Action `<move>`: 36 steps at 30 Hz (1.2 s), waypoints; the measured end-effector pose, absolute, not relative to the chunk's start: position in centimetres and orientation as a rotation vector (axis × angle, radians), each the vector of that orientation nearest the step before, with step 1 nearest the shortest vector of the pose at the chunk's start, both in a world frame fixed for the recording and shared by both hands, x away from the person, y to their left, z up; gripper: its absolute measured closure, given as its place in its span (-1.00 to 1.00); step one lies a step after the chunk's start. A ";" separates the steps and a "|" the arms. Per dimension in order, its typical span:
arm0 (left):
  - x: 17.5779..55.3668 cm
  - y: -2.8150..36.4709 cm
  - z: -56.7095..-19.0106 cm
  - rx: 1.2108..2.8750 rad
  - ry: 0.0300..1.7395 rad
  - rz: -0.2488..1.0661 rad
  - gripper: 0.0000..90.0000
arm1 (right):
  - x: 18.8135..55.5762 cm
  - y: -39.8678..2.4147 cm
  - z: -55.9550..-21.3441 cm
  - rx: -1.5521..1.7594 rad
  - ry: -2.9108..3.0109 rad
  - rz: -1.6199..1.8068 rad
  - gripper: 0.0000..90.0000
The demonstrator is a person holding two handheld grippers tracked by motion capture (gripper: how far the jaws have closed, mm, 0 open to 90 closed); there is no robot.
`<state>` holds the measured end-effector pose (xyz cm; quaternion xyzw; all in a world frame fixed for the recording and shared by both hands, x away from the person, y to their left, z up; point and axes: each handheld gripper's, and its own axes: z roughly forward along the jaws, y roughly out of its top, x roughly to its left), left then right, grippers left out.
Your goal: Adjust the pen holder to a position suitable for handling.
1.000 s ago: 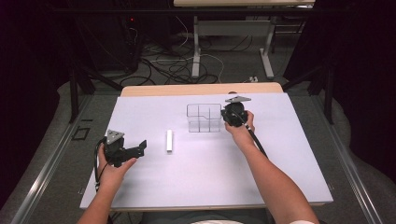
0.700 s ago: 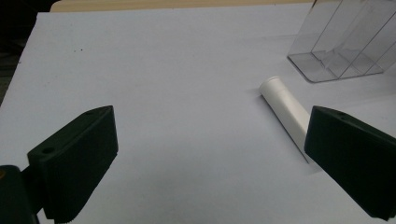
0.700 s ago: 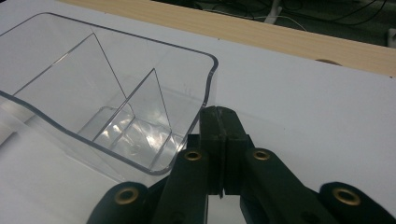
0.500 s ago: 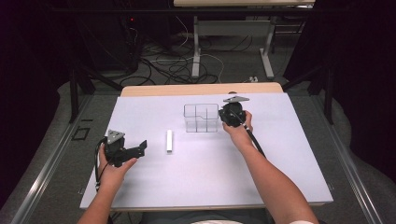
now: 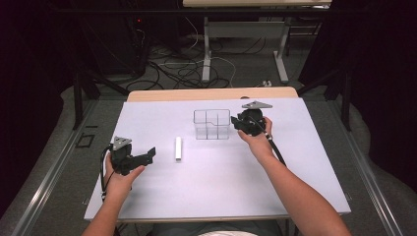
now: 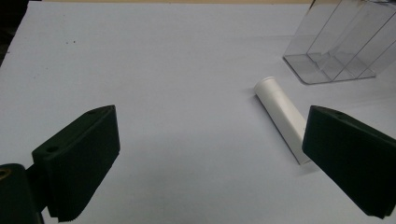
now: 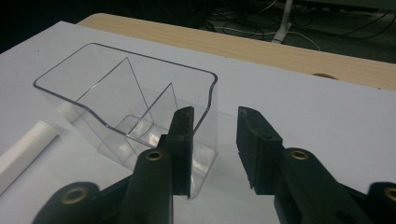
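A white sheet (image 5: 162, 123) is spread over the tabletop (image 5: 211, 93), whose bare wooden strip is left showing along the far edge. A clear plastic bin (image 5: 212, 124) with inner dividers is stood upright toward the far edge, near the middle of the sheet. In the right gripper view the same bin (image 7: 126, 107) is seen with its rim open upward and its compartments holding nothing that can be made out.

A white tube (image 5: 178, 148) is laid flat on the sheet, nearer the person than the bin and slightly to its left, apart from it. In the left gripper view the tube (image 6: 280, 112) is seen lying just ahead of one jaw, untouched.

The left gripper (image 5: 147, 156) is held low near the left edge of the sheet, pointed toward the tube, with its jaws spread wide apart and nothing between them (image 6: 210, 158).

The right gripper (image 5: 236, 123) is held just beside the right wall of the bin. Its jaws are parted by a narrow gap (image 7: 212, 149); one jaw is seen overlapping the bin's near corner, though whether it touches the wall cannot be told.
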<state>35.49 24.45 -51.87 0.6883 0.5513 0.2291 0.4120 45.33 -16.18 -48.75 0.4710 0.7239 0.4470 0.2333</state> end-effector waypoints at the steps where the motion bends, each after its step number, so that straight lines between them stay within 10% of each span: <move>1: 35.5 24.4 -51.9 1.735 1.390 0.575 -0.90 | 45.1 -16.3 -48.6 1.298 1.989 1.240 0.36; 21: 35.6 23.0 -51.0 1.721 1.384 0.539 -0.83 | 39.8 -20.0 -47.5 1.199 2.022 1.279 -0.65; 36: 36.7 21.6 -49.2 1.736 1.368 0.516 -0.66 | 36.7 -23.4 -48.8 1.256 2.036 1.213 -0.91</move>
